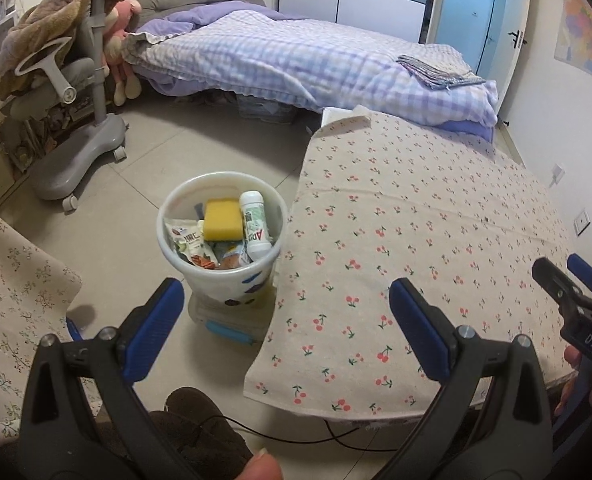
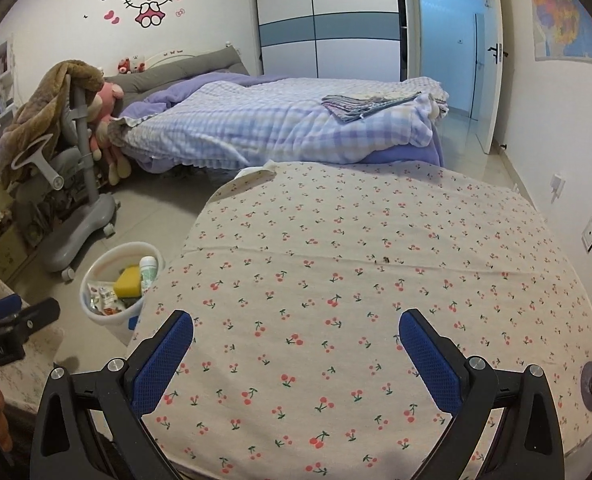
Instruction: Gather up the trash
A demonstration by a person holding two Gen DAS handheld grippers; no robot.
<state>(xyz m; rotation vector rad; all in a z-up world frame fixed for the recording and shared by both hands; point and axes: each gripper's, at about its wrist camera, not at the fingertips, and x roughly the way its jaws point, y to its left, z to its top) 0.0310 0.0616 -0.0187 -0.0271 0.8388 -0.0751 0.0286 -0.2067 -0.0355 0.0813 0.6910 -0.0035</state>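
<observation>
A white trash bin (image 1: 167, 236) stands on the floor left of the table. It holds a yellow sponge (image 1: 222, 219), a white bottle (image 1: 255, 224) and snack wrappers (image 1: 191, 244). It also shows in the right wrist view (image 2: 91, 280). My left gripper (image 1: 285, 320) is open and empty, held above the floor near the bin and the table's left edge. My right gripper (image 2: 296, 348) is open and empty above the cherry-print tablecloth (image 2: 356, 264). It also shows at the right edge of the left wrist view (image 1: 568, 280).
A bed with a checked purple quilt (image 1: 296, 60) lies behind the table. A grey wheeled chair (image 1: 75, 120) draped with a brown blanket stands at the left. Another floral cloth (image 1: 11, 292) hangs at the near left. A small dark speck (image 2: 386, 259) lies on the tablecloth.
</observation>
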